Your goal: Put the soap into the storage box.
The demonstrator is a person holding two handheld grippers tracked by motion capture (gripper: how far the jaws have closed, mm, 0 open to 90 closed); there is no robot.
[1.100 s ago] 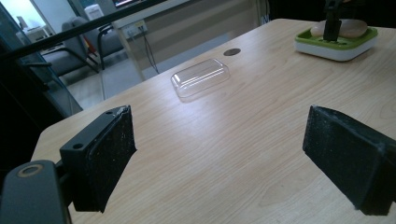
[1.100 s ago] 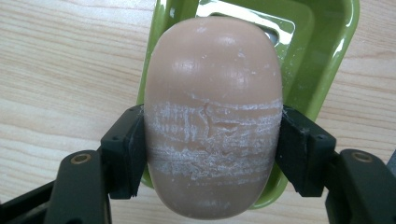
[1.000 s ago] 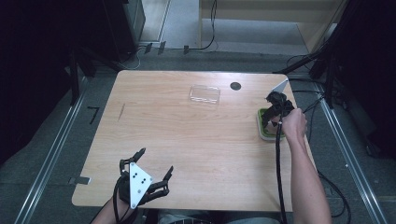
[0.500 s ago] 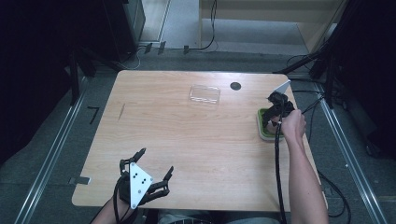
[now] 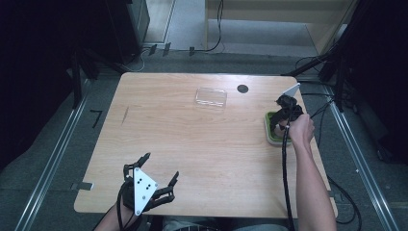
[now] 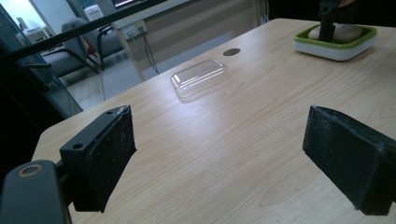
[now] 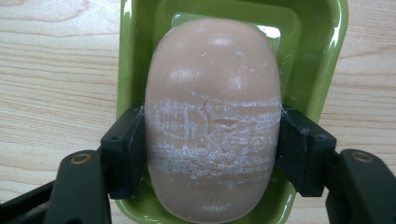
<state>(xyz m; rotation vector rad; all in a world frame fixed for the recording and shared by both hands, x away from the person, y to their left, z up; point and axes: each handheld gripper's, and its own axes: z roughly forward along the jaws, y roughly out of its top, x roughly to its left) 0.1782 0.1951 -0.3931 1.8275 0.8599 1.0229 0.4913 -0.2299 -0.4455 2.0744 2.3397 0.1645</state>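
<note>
Nearest me, my left gripper (image 5: 154, 184) rests at the near edge of the pale wooden table (image 5: 192, 144), its black padded jaws spread wide with nothing between them. It is idle and well apart from the work.

Farther out on my right, my right gripper (image 5: 278, 126) points down into the shallow green plastic soap dish with a white base (image 5: 268, 134) that sits near the table's right edge. Its jaws are pinching the smooth, oval, beige bar of soap (image 7: 212, 116) across its middle, one pad on each long side. The bar looks as if it is seated in the dish rather than lifted, though from straight above I can't be sure of that.

Beyond both, toward the far edge, lies the clear, rectangular plastic lid (image 5: 210, 97), and just past it the small dark round hole in the tabletop (image 5: 242, 88).

My worries are about the grip. The bar is rounded and its surface is scuffed white where the pads bear, so it could squirt out sideways if I lift quickly or tilt my wrist. The dish is light, I judge, and might come up with the bar or skid toward the table edge if the soap sticks to it. Squeezing harder would only gouge the bar.
</note>
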